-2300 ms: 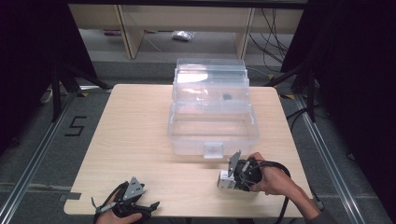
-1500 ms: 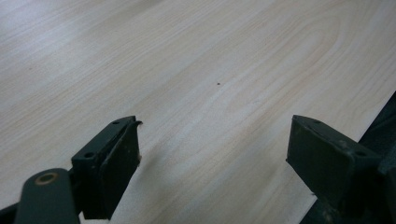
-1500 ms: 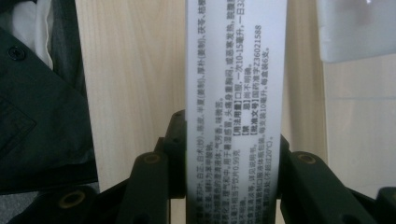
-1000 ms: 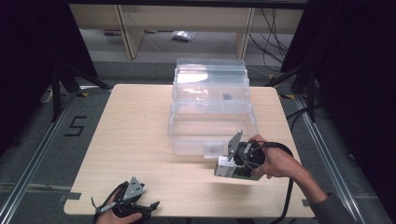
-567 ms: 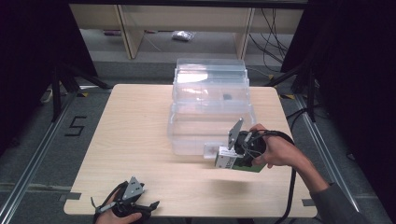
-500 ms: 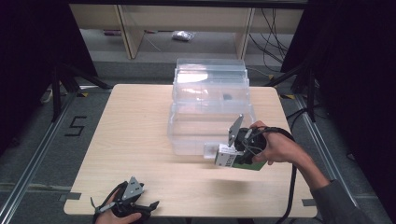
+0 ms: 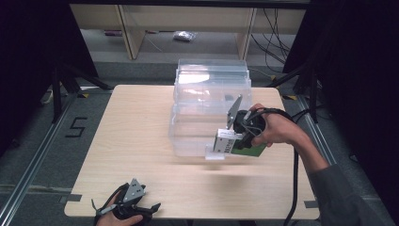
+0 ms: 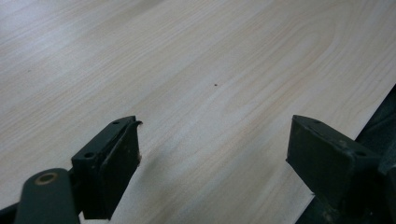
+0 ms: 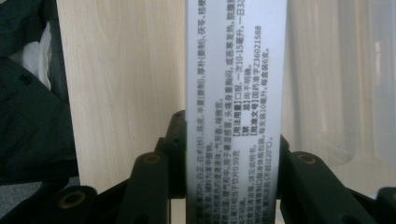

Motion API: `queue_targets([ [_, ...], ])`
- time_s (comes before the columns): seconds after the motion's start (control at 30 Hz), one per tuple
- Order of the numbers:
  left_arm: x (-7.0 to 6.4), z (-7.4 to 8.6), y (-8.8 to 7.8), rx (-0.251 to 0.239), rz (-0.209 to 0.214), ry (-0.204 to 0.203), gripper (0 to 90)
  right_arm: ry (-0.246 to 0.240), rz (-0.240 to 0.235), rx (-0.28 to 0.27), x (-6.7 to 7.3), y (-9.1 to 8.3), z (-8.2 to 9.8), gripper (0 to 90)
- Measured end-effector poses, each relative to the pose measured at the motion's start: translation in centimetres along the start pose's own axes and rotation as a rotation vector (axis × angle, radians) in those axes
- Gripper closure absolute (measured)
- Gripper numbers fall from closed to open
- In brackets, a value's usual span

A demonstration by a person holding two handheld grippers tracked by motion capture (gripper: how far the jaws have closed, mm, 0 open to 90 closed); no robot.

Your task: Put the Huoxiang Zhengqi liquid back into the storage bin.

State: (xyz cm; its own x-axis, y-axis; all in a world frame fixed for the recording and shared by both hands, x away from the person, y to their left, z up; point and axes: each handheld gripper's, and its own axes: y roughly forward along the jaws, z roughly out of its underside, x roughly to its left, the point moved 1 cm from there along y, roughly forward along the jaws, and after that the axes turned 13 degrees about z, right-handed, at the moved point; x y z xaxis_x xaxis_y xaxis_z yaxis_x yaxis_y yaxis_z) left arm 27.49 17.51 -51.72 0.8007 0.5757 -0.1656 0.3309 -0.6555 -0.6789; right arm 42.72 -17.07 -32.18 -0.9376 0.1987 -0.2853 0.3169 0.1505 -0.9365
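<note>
Right claw (image 7: 225,141), held in the person's right hand (image 7: 277,129), is clamped on a small medicine carton (image 9: 233,107) with a white printed face and a green side. The carton hangs above the wooden surface (image 7: 136,122), just in front of the lower front wall of the clear plastic storage box (image 7: 211,101) and beside its front latch (image 7: 214,153). In the right gripper view the carton's panel of printed text rises between the two black jaws, which press on its sides. Left claw (image 7: 129,207), held at the surface's near edge, well away from the storage box, has its jaws wide apart over bare wood with nothing between them.
</note>
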Motion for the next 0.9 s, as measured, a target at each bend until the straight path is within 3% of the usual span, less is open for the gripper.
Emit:
queue_targets([
  [0.03, 0.0, 0.0, 0.0, -0.006, 0.001, -0.005, 16.4, -0.046, -0.003, -0.014, -0.6, 0.0, -0.1, 64.9],
  [0.07, 0.1, 0.0, -0.1, 0.017, 0.004, 0.012, 16.4, -0.032, -0.005, -0.013, -0.7, -0.1, -0.2, 64.9],
  [0.23, 0.0, 0.0, 0.1, -0.006, 0.000, -0.007, 16.4, -0.046, -0.014, -0.026, -1.8, 0.0, -0.3, 64.9],
  [0.27, 0.0, 0.0, -0.1, 0.011, 0.004, 0.007, 16.4, -0.012, -0.006, -0.004, -2.3, 0.1, -0.3, 64.8],
  [0.3, 0.1, 0.0, -0.1, 0.013, 0.002, 0.012, 16.4, -0.039, -0.009, -0.017, -2.7, 0.3, -0.4, 64.9],
  [0.33, 0.0, 0.1, 0.0, -0.005, 0.000, -0.003, 16.4, -0.014, -0.007, 0.000, -2.8, 0.3, -0.3, 64.8],
  [0.4, 0.1, 0.1, -0.1, 0.023, 0.005, 0.009, 16.4, -0.022, -0.014, -0.002, -3.4, 0.5, -0.2, 64.8],
  [0.53, 0.0, 0.1, 0.1, 0.000, 0.002, -0.004, 16.4, -0.030, -0.010, -0.004, -4.4, 1.1, -0.2, 64.9],
  [0.57, 0.0, 0.1, 0.2, -0.005, 0.004, -0.012, 16.4, -0.006, -0.016, -0.004, -4.4, 1.2, -0.2, 64.8],
  [0.67, 0.0, 0.1, 0.1, -0.003, 0.003, -0.012, 16.4, -0.044, -0.025, -0.023, -5.3, 1.8, -0.3, 64.8],
  [0.73, 0.0, 0.2, 0.2, -0.004, 0.004, -0.015, 16.4, -0.022, -0.033, -0.003, -5.6, 2.1, -0.3, 64.8],
  [0.77, 0.0, 0.2, 0.2, -0.003, 0.004, -0.019, 16.4, -0.045, -0.025, -0.013, -5.9, 2.3, -0.3, 64.8],
  [0.8, 0.1, 0.2, 0.1, 0.015, 0.016, 0.001, 16.4, -0.032, -0.029, -0.015, -6.1, 2.5, -0.3, 64.8],
  [0.9, 0.2, 0.2, 0.0, 0.032, 0.009, 0.009, 16.4, -0.027, -0.029, -0.010, -6.4, 2.8, -0.3, 64.8],
])
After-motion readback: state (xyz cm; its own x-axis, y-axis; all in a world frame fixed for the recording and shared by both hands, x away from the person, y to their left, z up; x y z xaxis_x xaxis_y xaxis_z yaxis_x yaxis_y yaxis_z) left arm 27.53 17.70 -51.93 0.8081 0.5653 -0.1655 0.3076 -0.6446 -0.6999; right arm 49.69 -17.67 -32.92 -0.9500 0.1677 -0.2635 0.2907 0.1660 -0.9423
